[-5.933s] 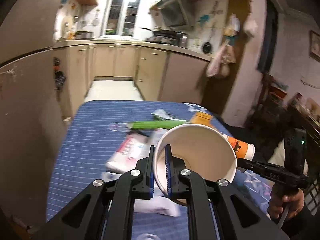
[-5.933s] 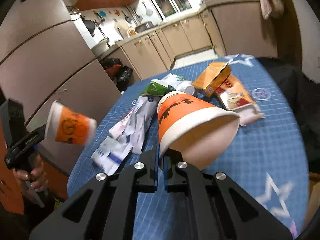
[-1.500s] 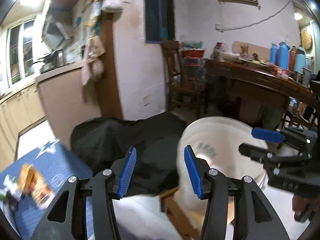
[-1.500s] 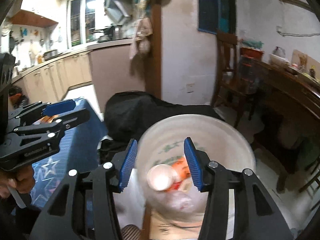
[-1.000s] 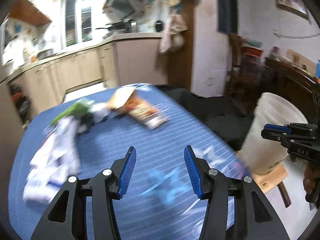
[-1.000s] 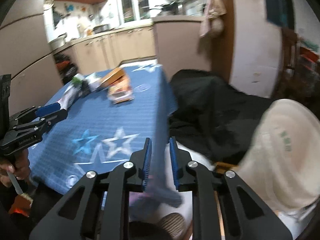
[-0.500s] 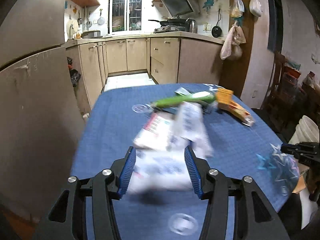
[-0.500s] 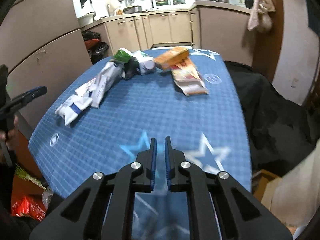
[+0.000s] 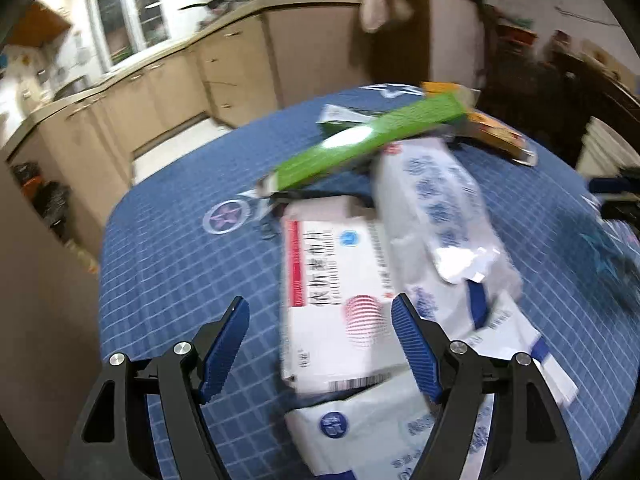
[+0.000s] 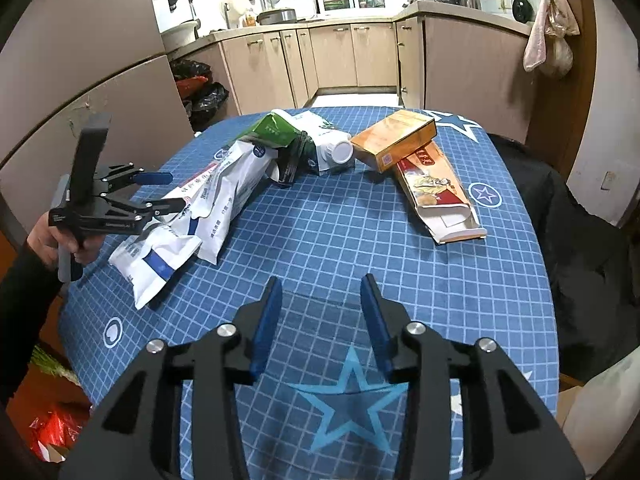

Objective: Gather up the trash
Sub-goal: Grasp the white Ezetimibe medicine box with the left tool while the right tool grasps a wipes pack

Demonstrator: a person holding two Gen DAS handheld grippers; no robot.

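While both tongs hang over the table, nothing is between their fingers.
Left gripper (image 9: 320, 344): fingers spread wide, low over the near-left end of the trash pile, a white box with red print (image 9: 336, 292) showing between them; whether a finger touches it I cannot tell through the blur.
Right gripper (image 10: 320, 320): fingers spread, empty, above a bare stretch at the near edge.
Table (image 10: 340, 240): covered by a blue cloth with a white grid and star prints.
Trash, left side: crumpled white bags with blue print (image 10: 192, 216), with a green carton (image 10: 276, 130) and a white carton with a round cap (image 10: 332, 152) at their far end.
Trash, far right: an orange box (image 10: 394, 138) resting on the far end of a flattened red and cream packet (image 10: 436, 196).
Room: beige kitchen cabinets (image 10: 332, 56) and a window at the far side, pans hanging on the wall, black bags (image 10: 200, 88) on the floor to the left, a dark cloth (image 10: 584, 248) draped just right of the table.
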